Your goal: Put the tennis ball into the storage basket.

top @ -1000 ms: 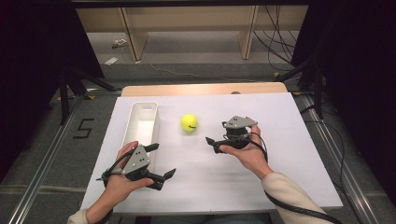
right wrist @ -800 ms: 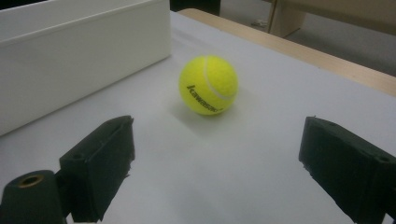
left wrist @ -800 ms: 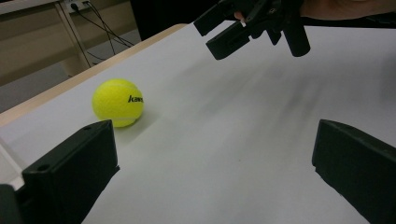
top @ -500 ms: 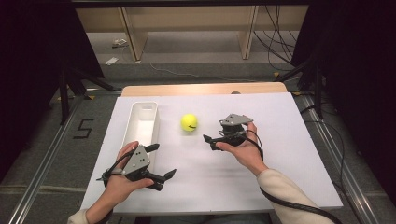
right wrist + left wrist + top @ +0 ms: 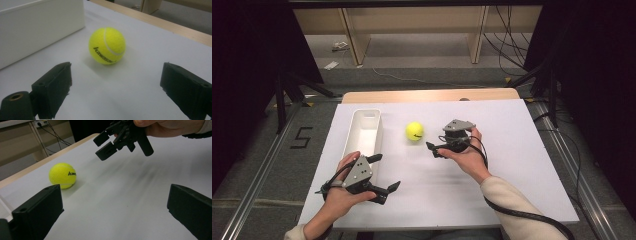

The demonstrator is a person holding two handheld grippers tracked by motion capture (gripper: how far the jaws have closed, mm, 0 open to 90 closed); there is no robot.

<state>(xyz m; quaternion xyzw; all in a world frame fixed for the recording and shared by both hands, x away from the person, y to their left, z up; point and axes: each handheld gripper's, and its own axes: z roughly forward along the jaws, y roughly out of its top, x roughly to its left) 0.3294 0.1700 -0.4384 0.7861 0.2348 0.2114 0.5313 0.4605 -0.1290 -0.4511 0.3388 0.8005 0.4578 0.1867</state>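
the ball (image 5: pixel 414 131) sits on the table (image 5: pixel 512 185) just right of the bin (image 5: pixel 362 131). the right gripper (image 5: pixel 435 150) is near the ball, jaws spread. the left gripper (image 5: pixel 384 175) sits below the bin, jaws spread wide.

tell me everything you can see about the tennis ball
The tennis ball is bright yellow and fuzzy, with a white curved seam and black "Kawasaki" lettering on its side. It rests whole on the white table, touching nothing else, a little apart from the white bin. The open right tool points at it, not yet around it.
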